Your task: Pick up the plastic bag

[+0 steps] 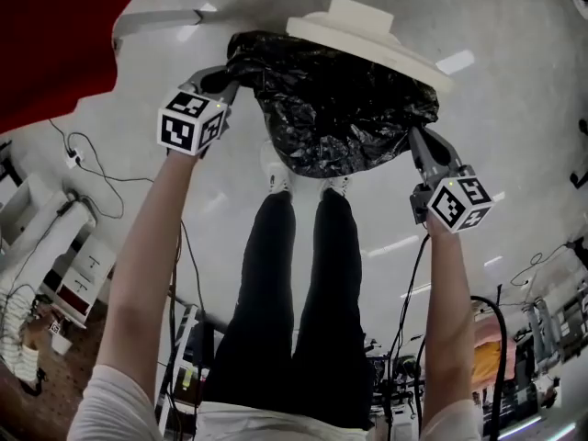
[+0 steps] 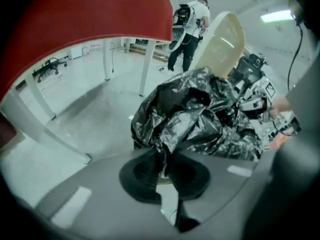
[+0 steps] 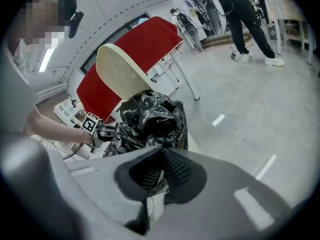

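The black plastic bag is in the upper middle of the head view, stretched between the two tools and just under a cream oval lid. The left hand-held gripper is clenched on a fold of the film at the bag's upper left edge. The right hand-held gripper is clamped on the film at its lower right edge. So the grasp seems already done on both sides. What is left is the lift itself. Whether the bag is already free of the grey floor or rests on something below, the pictures do not show clearly.
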Demonstrator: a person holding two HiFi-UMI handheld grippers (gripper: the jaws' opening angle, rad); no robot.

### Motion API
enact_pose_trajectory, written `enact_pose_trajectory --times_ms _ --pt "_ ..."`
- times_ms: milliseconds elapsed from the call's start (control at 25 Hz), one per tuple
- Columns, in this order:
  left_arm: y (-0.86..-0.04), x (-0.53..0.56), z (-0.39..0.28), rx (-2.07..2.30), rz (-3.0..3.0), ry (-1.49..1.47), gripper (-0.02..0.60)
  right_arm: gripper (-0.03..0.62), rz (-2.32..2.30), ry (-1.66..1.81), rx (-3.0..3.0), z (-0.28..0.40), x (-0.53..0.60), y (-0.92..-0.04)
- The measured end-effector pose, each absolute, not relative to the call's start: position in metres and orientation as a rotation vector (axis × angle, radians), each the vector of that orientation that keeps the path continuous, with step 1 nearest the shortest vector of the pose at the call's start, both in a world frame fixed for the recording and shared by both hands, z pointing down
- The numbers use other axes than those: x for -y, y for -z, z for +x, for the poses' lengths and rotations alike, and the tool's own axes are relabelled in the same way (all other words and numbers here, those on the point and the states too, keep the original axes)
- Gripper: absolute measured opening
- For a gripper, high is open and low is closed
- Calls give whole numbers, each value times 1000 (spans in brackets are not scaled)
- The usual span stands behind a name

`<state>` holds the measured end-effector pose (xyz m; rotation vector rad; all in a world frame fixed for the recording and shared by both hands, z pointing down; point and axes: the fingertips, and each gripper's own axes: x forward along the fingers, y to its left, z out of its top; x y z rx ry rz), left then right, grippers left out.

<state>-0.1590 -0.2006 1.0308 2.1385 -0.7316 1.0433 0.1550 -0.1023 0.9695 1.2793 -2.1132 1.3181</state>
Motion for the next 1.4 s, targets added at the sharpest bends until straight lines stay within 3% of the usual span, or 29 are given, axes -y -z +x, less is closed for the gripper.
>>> enact_pose_trajectory --times_ms 1000,1400 --pt "-760 142 -163 911 2176 -864 5 2 1389 -1261 2253 156 81 -748" --pt "-657 101 -144 927 2213 -938 5 2 1303 -1205 2276 157 63 -660"
